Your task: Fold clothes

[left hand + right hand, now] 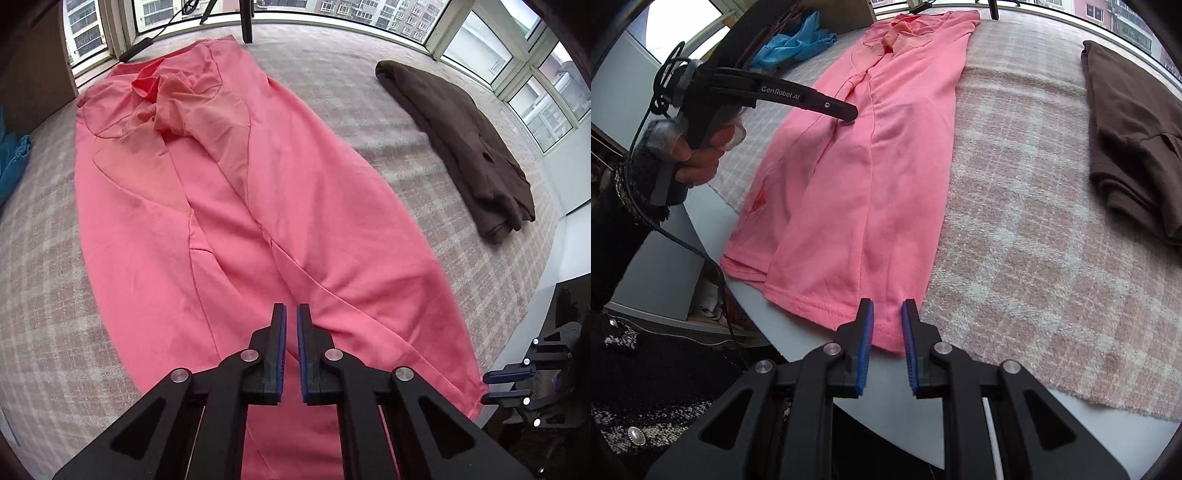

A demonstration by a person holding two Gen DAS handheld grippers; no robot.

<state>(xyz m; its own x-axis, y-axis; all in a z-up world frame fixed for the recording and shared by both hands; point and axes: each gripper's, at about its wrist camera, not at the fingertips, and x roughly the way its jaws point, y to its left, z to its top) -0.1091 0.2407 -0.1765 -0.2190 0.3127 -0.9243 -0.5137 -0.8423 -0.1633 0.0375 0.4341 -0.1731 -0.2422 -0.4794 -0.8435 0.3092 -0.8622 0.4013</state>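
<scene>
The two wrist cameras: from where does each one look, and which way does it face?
Left wrist: sits on the left gripper, tilted steeply down over the long pink cotton garment toward the windows; the right gripper shows at the right edge.
Right wrist: sits on the right gripper, aimed down at the garment's stitched hem; the left gripper and the hand holding it show.
Shared: pink garment, folded brown garment, checked cloth cover.
</scene>
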